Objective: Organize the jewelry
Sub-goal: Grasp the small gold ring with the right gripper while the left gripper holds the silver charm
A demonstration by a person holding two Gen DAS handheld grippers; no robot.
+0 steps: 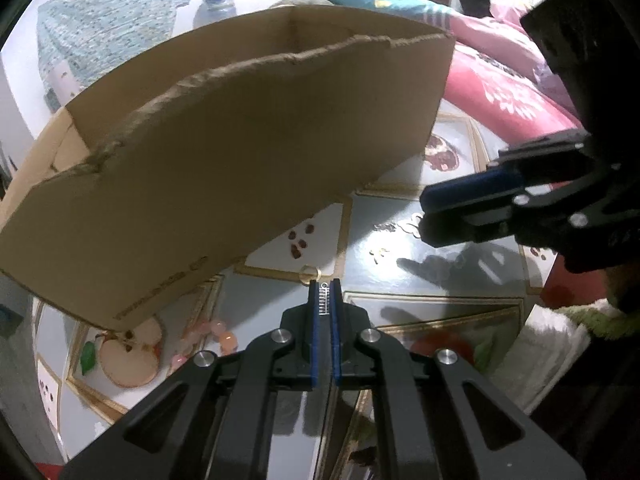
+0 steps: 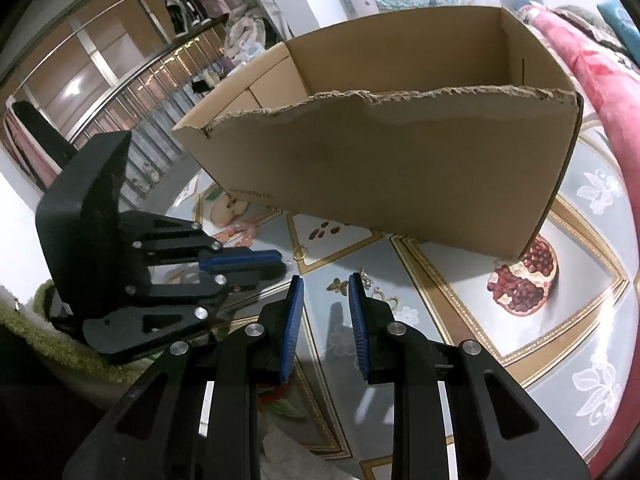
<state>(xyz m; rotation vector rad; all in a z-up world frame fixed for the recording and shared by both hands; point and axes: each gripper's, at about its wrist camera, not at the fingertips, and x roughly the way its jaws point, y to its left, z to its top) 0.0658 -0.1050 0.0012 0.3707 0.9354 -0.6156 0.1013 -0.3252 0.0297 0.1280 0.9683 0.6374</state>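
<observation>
My left gripper [image 1: 325, 286] is shut on a small silver comb-like hair clip [image 1: 323, 300], held just above the table. A gold ring [image 1: 309, 273] lies on the table right beyond its tips; it also shows in the right wrist view [image 2: 300, 252]. A pink bead bracelet [image 1: 204, 336] lies by the box's near left corner. My right gripper [image 2: 325, 288] is open and empty, low over small gold pieces [image 2: 366, 280] on the table. The open cardboard box [image 2: 380, 152] stands behind both grippers.
The table [image 2: 460, 280] has a glossy cloth printed with fruit. A pink blanket [image 2: 600, 80] lies at the right edge. A green towel [image 2: 60, 340] lies at the near left. The left gripper [image 2: 240, 260] sits close to the right one.
</observation>
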